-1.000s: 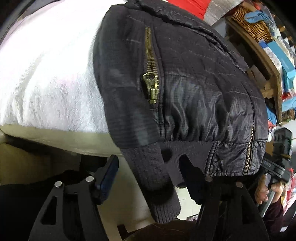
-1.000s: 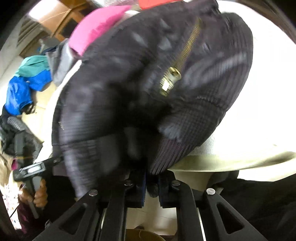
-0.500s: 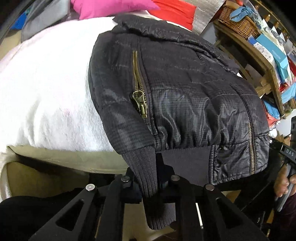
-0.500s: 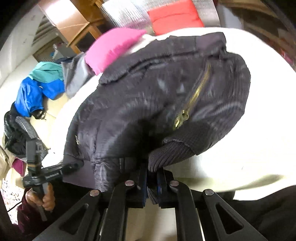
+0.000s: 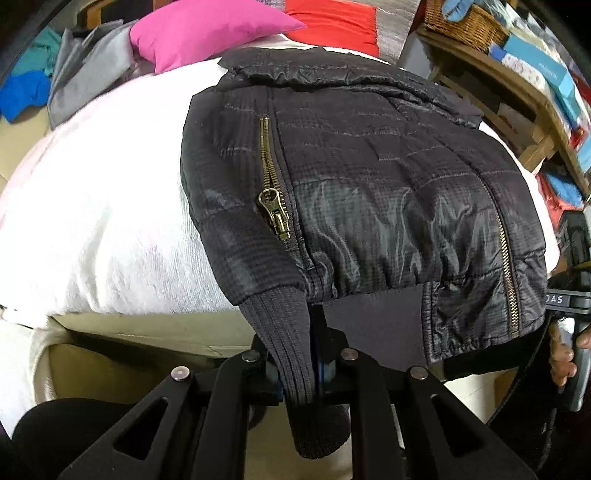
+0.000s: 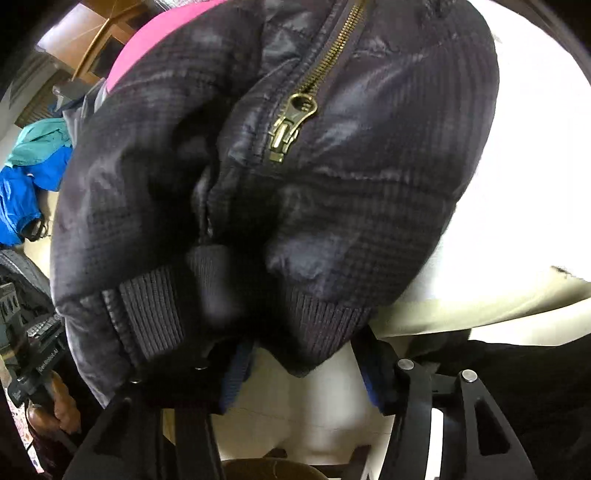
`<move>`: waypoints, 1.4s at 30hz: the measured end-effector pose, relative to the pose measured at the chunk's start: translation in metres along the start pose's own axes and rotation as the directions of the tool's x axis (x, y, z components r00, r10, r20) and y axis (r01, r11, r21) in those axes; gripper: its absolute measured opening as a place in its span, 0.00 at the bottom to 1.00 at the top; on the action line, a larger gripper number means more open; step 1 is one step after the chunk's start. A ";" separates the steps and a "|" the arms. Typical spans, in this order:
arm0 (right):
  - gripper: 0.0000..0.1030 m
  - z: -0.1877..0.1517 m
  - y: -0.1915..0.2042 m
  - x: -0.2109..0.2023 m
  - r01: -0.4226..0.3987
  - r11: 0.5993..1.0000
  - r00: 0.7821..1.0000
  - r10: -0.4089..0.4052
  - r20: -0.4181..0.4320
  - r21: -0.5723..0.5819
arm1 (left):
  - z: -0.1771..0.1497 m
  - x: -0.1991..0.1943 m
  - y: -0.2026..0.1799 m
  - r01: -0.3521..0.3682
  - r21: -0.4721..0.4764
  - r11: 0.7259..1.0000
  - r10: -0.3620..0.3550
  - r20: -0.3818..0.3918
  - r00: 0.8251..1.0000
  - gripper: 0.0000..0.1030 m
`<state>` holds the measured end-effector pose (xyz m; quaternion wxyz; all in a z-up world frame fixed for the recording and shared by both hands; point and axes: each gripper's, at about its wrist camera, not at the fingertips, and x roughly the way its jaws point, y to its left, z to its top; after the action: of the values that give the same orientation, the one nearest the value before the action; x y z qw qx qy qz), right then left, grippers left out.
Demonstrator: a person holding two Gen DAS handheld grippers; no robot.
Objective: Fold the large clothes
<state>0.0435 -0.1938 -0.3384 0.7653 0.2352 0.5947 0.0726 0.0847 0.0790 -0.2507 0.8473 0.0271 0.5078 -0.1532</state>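
Black quilted jacket (image 5: pixel 369 192) lies folded on the white towel-covered cushion (image 5: pixel 96 229), hem overhanging the near edge. Left gripper (image 5: pixel 314 369) is clamped tight on the ribbed cuff (image 5: pixel 291 350). Right gripper (image 6: pixel 306 373) is spread wide under the hem, gripping nothing. Pink pillow (image 5: pixel 210 29) lies beyond.

Jacket (image 5: pixel 369 177) was black-grey with a fine grid pattern, brass zippers (image 5: pixel 275 218), ribbed dark cuffs (image 5: pixel 291 339). White cover (image 5: pixel 103 221) underneath, hot pink cushion (image 5: pixel 207 29) at 11 o'clock.
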 end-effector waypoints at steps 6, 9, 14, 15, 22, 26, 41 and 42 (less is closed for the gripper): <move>0.09 -0.005 0.036 -0.024 0.068 0.986 0.996 -0.057 0.075 -0.153 | 0.000 -0.001 -0.009 -0.055 0.041 0.998 0.055 0.015 0.998 0.12; 0.08 -0.007 0.054 -0.052 0.051 0.973 0.986 -0.014 0.165 -0.225 | -0.001 -0.002 -0.010 -0.073 0.049 0.996 0.072 0.022 0.997 0.12; 0.09 -0.001 0.042 -0.050 0.023 0.979 0.989 0.007 0.147 -0.203 | -0.003 -0.006 -0.012 -0.097 0.065 0.993 0.095 0.037 0.995 0.12; 0.09 -0.001 0.038 -0.043 0.018 0.982 0.991 0.007 0.132 -0.188 | -0.004 -0.006 -0.011 -0.098 0.064 0.993 0.096 0.037 0.995 0.12; 0.13 -0.002 0.026 -0.022 0.006 0.992 0.999 0.000 0.044 -0.124 | -0.005 -0.007 -0.012 -0.106 0.066 0.992 0.103 0.040 0.994 0.12; 0.21 -0.001 0.012 -0.017 -0.029 0.997 1.000 0.029 0.003 -0.076 | -0.006 -0.008 -0.012 -0.108 0.066 0.992 0.105 0.040 0.994 0.12; 0.08 -0.006 0.053 -0.076 0.066 0.967 0.978 -0.014 0.207 -0.246 | 0.002 -0.016 -0.001 -0.038 0.014 0.999 0.037 0.032 0.999 0.12; 0.08 -0.002 0.057 -0.090 0.076 0.961 0.969 -0.009 0.247 -0.264 | 0.006 -0.018 0.002 -0.017 0.002 1.000 0.017 0.033 0.999 0.12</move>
<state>0.0262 -0.1782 -0.2340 0.8588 0.1222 0.4859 0.1073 0.0821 0.0840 -0.2321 0.8569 0.0296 0.4932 -0.1471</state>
